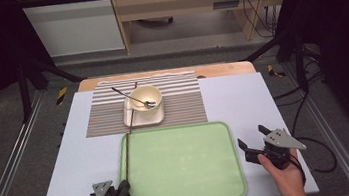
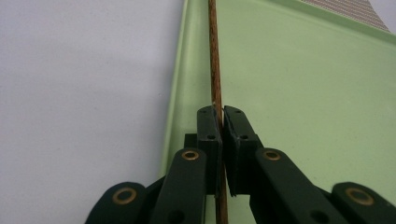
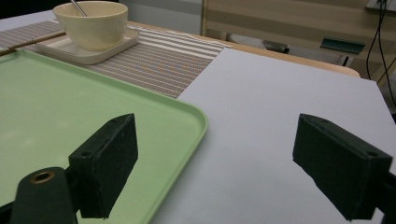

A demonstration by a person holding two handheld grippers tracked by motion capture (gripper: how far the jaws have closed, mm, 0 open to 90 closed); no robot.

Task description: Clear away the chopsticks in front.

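in the high view, a thin brown stick [image 1: 128,154] is gripped by the left claw [image 1: 121,186] at the near left corner of a pale green tray [image 1: 187,177]. the stick is seen running away from the claw along the tray's left edge, with its far end reaching the square cream plate [image 1: 133,119] beyond the tray. a cream bowl [image 1: 145,97] is set on that plate, and a spoon [image 1: 132,98] is leaned inside it. plate and bowl are carried on a striped placemat [image 1: 183,102], which is laid on the pale tabletop [image 1: 243,99]. the right claw [image 1: 251,139] is held over the tabletop just beside the tray's right edge, its jaws spread wide with nothing between them.

in the left gripper view, the left claw [image 2: 221,122] is closed narrowly on the stick [image 2: 214,56], which is clamped between the two black pads and is seen rising just inside the tray's left rim [image 2: 180,84].

in the right gripper view, the right claw [image 3: 243,163] is opened wide above the tabletop [image 3: 280,93], at the corner of the tray [image 3: 187,116]. the bowl [image 3: 93,25] on its plate [image 3: 88,53] is seen well apart, at the far left on the placemat [image 3: 159,63].
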